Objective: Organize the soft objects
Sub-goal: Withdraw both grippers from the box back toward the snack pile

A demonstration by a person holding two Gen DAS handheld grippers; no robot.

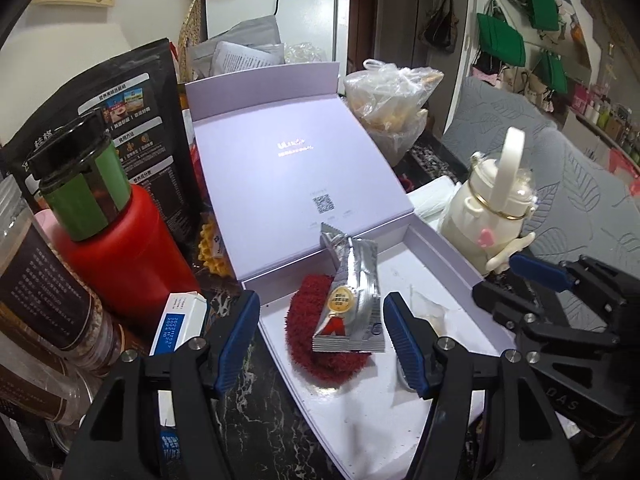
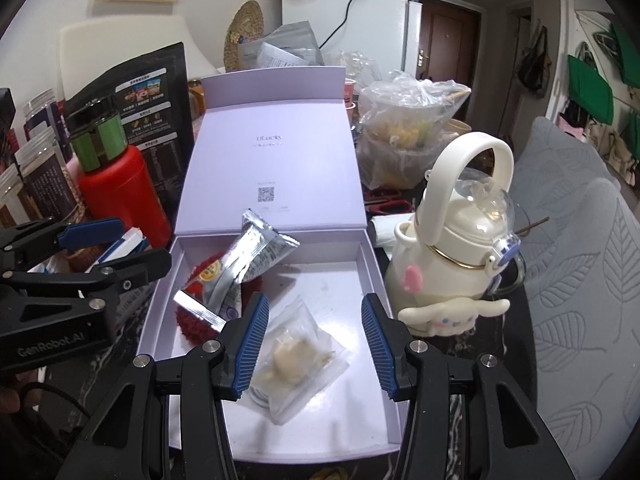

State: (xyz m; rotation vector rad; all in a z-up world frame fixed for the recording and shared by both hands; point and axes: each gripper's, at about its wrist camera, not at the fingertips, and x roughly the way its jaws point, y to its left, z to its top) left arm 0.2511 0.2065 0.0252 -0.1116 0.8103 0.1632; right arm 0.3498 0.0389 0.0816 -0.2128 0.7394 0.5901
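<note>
An open lilac box sits on the dark marble counter. Inside it a silver foil packet rests on a red fluffy item. My left gripper stands open over them; its pads sit on either side of the packet without touching it. A clear packet with a pale lump inside lies flat on the box floor. My right gripper hangs open above it, holding nothing.
The box lid leans back behind. A white handled bottle stands close to the box's right wall. At left are a red canister topped by a green jar, a black pouch and a blue-white carton. Plastic bags fill the back.
</note>
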